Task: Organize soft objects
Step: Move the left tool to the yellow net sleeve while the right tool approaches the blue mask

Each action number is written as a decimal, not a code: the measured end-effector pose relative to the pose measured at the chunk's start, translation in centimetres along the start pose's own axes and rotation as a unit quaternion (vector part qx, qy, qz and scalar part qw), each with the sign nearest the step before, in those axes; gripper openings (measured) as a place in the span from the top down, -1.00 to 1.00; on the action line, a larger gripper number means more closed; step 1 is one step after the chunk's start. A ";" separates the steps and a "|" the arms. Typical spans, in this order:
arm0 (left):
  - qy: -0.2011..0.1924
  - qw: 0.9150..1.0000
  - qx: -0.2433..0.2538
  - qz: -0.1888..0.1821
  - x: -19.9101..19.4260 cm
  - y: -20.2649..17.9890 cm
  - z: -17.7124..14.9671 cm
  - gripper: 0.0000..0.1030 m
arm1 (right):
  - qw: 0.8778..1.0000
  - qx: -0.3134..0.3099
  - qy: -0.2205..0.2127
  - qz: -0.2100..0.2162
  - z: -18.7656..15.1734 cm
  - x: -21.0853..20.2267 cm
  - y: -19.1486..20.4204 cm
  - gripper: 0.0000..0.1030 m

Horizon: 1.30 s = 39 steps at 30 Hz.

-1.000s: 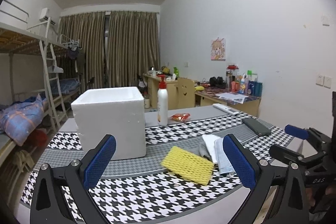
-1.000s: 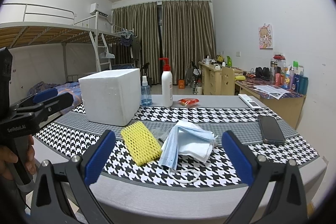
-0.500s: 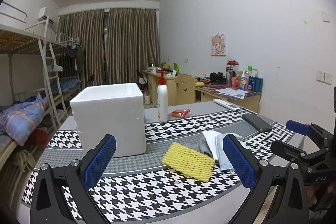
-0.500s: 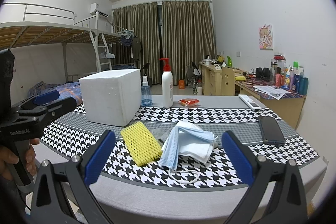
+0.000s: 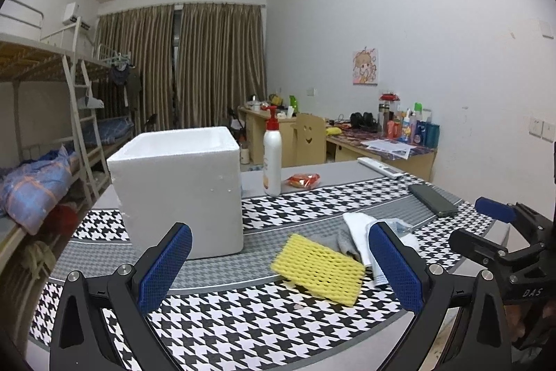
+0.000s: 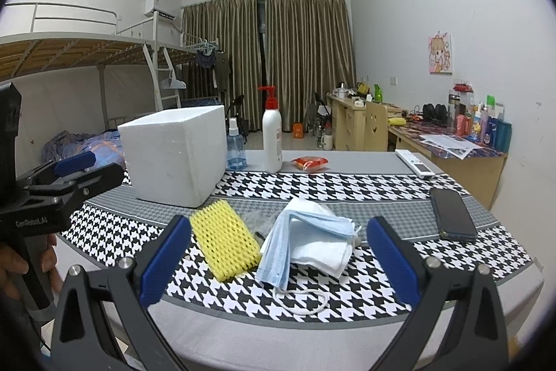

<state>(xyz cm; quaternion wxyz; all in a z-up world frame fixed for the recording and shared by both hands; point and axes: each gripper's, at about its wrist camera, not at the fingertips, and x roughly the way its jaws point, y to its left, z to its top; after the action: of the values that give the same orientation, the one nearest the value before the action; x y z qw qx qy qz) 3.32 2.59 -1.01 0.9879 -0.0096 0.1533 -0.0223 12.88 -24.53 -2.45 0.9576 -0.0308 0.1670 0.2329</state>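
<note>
Dorm-room clutter frames everything: bunk beds along one side, brown curtains (image 6: pixel 302 58) drawn at the far end, and a wooden desk against the other wall. Up front stands a table (image 6: pixel 347 329) covered with a black-and-white houndstooth cloth banded in grey.

On that cloth, the soft things lie bunched near the front edge. A yellow foam net sleeve (image 6: pixel 224 244) (image 5: pixel 318 266) lies flat, and just beside it sits a loose stack of blue face masks (image 6: pixel 281 252) folded around a white cloth (image 6: pixel 321 252), an ear loop trailing toward the table edge. From the left wrist view a grey cloth (image 5: pixel 344 240) shows between the sleeve and the white cloth, tucked partly under them.

Behind the pile stands an open-topped white styrofoam box (image 5: pixel 180 186) (image 6: pixel 177 152). A small blue spray bottle (image 6: pixel 236 146) stands just beside it, then a white pump bottle with a red top (image 6: pixel 271 136) (image 5: pixel 271 162), with a red snack packet (image 6: pixel 309 163) near that. A dark phone (image 6: pixel 453 214) and a white remote (image 6: pixel 415 163) lie toward the desk side of the table.

Neither tool holds anything. The left gripper (image 5: pixel 279 270) hangs before the table with its jaws spread wide, the yellow sleeve showing between them. The right gripper (image 6: pixel 278 265) likewise has its jaws wide apart, framing the sleeve and masks.
</note>
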 end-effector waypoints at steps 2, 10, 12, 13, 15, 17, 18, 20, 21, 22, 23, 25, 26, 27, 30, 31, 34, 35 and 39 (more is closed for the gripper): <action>0.011 1.000 0.006 -0.009 0.7 -0.1 0.1 -0.98 | 1.000 -0.001 0.005 -0.003 0.1 0.4 0.0 -0.99; 0.039 0.999 0.010 -0.020 3.1 -0.3 0.2 -0.98 | 1.000 0.000 0.028 -0.011 0.5 2.3 -0.8 -0.99; 0.049 0.999 0.010 -0.020 3.9 -0.4 0.2 -0.98 | 0.999 0.002 0.034 -0.011 0.5 2.9 -0.8 -0.99; 0.055 0.998 0.010 -0.021 4.3 -0.4 0.1 -0.98 | 0.999 0.004 0.037 -0.011 0.5 3.1 -0.9 -0.99; 0.064 0.998 0.010 -0.021 5.0 -0.5 0.0 -0.98 | 0.999 0.006 0.045 -0.008 0.5 3.7 -1.0 -0.99; 0.075 0.997 0.009 -0.027 5.7 -0.6 -0.1 -0.98 | 0.999 0.009 0.051 -0.007 0.4 4.2 -1.1 -0.99; 0.083 0.996 0.009 -0.030 6.1 -0.6 -0.3 -0.98 | 0.998 0.010 0.055 -0.004 0.4 4.5 -1.1 -0.99; 0.096 0.995 0.011 -0.030 6.9 -0.7 -0.5 -0.98 | 0.998 0.012 0.059 0.001 0.4 4.9 -1.2 -0.99; 0.099 0.995 0.010 -0.030 7.1 -0.7 -0.5 -0.98 | 0.998 0.012 0.061 0.001 0.4 5.1 -1.2 -0.99; 0.104 0.994 0.010 -0.030 7.4 -0.8 -0.6 -0.98 | 0.998 0.013 0.063 0.002 0.4 5.3 -1.2 -0.99; 0.109 0.994 0.010 -0.031 7.7 -0.8 -0.6 -0.98 | 0.998 0.014 0.066 0.002 0.3 5.5 -1.3 -0.99; 0.118 0.993 0.014 -0.028 8.5 -1.0 -0.8 -0.98 | 0.997 0.019 0.073 0.002 0.3 5.9 -1.5 -0.99; 0.122 0.992 0.014 -0.026 8.8 -1.0 -0.8 -0.98 | 0.997 0.022 0.077 0.004 0.2 6.2 -1.7 -0.99; 0.125 0.992 0.015 -0.026 9.0 -1.0 -0.9 -0.98 | 0.996 0.026 0.081 0.005 0.2 6.4 -1.8 -0.99; 0.136 0.990 0.017 -0.023 9.9 -1.0 -1.2 -0.98 | 0.996 0.027 0.090 0.008 0.1 6.8 -1.8 -0.99; 0.139 0.990 0.016 -0.027 10.2 -1.1 -1.2 -0.98 | 0.996 0.026 0.090 0.009 0.1 6.9 -1.8 -0.99; 0.147 0.988 0.014 -0.034 10.8 -1.0 -1.5 -0.98 | 0.995 0.025 0.093 0.012 0.0 7.1 -1.6 -0.99; 0.151 0.988 0.014 -0.033 11.0 -1.0 -1.6 -0.98 | 0.995 0.024 0.095 0.012 0.0 7.2 -1.6 -0.98; 0.163 0.986 0.006 -0.040 11.7 -0.8 -1.8 -0.98 | 0.994 0.024 0.103 0.019 -0.2 7.5 -1.6 -0.95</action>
<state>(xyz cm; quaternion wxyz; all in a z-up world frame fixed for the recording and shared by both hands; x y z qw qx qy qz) 13.83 1.20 -6.27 0.9480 -0.0056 0.3118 -0.0640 19.81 -22.71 -5.18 0.9312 -0.0286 0.2709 0.2424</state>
